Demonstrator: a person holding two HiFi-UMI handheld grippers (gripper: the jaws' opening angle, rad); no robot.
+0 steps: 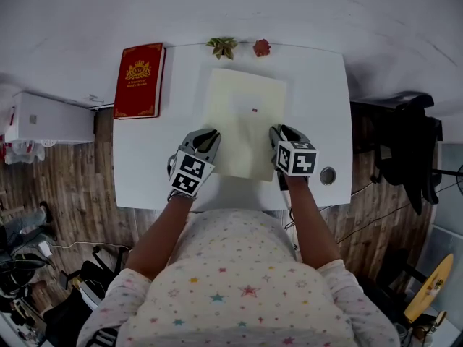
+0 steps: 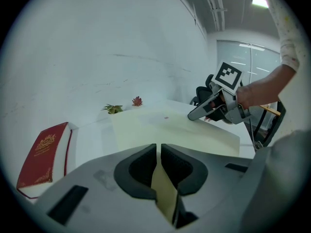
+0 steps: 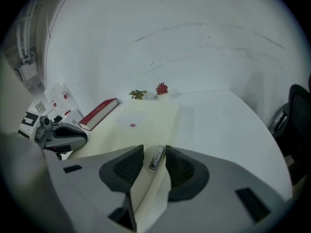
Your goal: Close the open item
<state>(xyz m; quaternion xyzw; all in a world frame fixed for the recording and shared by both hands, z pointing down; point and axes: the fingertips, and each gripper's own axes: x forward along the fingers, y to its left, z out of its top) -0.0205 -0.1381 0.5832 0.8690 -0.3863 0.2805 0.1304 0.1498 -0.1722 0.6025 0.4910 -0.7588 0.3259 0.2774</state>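
1. Here we see a pale cream folder (image 1: 244, 114) lying in the middle of the white table (image 1: 318, 85), its long sides running away from the person.
2. The left gripper (image 1: 210, 136) is at the folder's near left corner. In the left gripper view its jaws stand almost together, with a thin cream sheet of the folder pinched between the pads.
3. The right gripper (image 1: 278, 131) is at the near right edge of the folder. In the right gripper view its jaws are closed on a cream flap of the folder that carries a small metal tag (image 3: 156, 158) (the tag sits right between the pads).
4. The two grippers are at about the same depth on the table, one at each side of the folder, both pointing forward and down.
5. A tiny red mark (image 1: 254, 110) shows on the folder's upper face, right of its middle.
6. A red book (image 1: 139, 80) with gold print lies closed at the table's far left corner, apart from the folder.
7. A small green plant (image 1: 222, 46) and a small red plant (image 1: 262, 47) stand at the far edge, just beyond the folder.
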